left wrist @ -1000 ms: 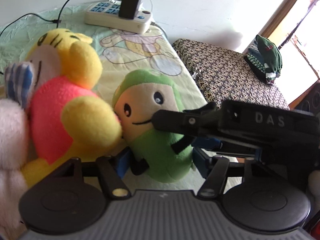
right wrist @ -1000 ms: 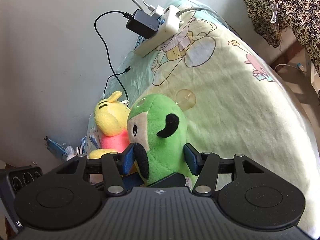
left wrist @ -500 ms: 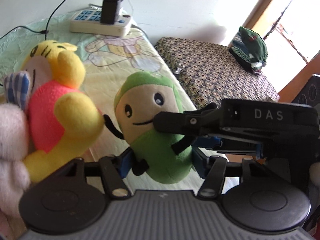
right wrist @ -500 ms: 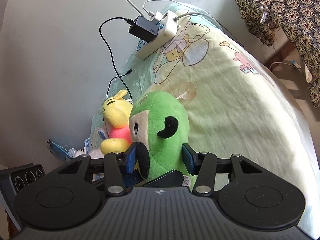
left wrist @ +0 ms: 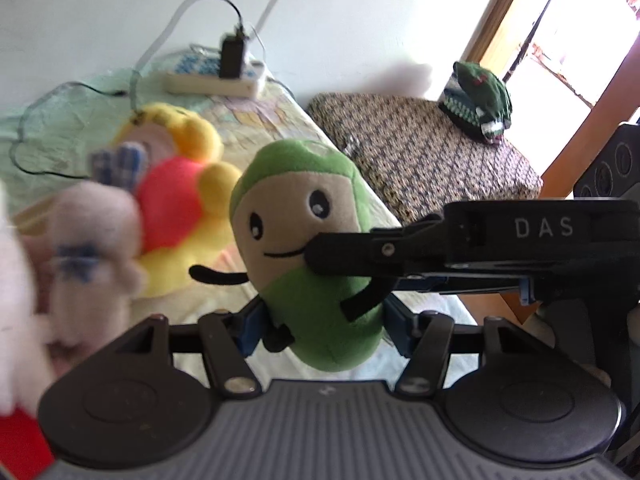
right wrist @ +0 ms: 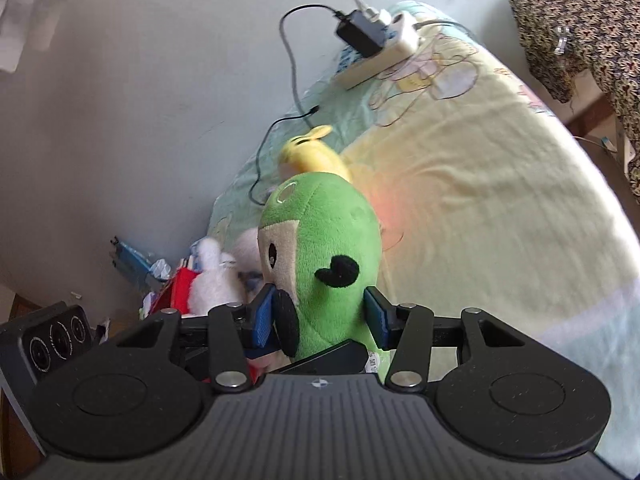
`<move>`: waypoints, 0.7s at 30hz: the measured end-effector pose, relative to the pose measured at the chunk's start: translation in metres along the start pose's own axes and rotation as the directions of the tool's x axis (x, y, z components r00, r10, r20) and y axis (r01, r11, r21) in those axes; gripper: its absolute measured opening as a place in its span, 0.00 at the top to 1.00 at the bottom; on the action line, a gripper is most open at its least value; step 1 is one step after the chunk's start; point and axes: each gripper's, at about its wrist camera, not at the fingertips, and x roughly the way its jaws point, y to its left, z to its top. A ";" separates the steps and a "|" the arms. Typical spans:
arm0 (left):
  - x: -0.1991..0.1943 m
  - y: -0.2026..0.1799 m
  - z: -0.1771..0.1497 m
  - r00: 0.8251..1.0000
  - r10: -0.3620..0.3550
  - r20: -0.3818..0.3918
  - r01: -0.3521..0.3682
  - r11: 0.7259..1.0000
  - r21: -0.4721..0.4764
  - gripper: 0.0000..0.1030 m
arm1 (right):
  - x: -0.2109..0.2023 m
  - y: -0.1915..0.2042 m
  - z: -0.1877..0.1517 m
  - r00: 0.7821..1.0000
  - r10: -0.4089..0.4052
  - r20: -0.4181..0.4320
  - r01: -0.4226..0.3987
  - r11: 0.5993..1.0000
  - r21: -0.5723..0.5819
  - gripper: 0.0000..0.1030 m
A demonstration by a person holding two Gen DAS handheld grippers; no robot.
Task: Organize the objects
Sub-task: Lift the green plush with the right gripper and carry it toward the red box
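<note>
Left wrist view: left tool (left wrist: 324, 330) clamps green plush (left wrist: 304, 248) low on body, upright, likely for carrying; right tool's finger crosses its face. Yellow plush (left wrist: 176, 200) left, beyond.

Right wrist view: right tool (right wrist: 320, 318) grips same green plush (right wrist: 324, 256) above bed (right wrist: 500, 200).

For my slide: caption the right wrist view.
Right gripper shut on green plush toy above bedsheet.
</note>
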 end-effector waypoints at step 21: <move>-0.196 0.151 -0.067 0.953 0.154 0.260 -0.155 0.988 -0.016 0.41 | 0.095 0.208 -0.103 0.984 0.168 0.055 -0.154 0.967 -0.205 0.51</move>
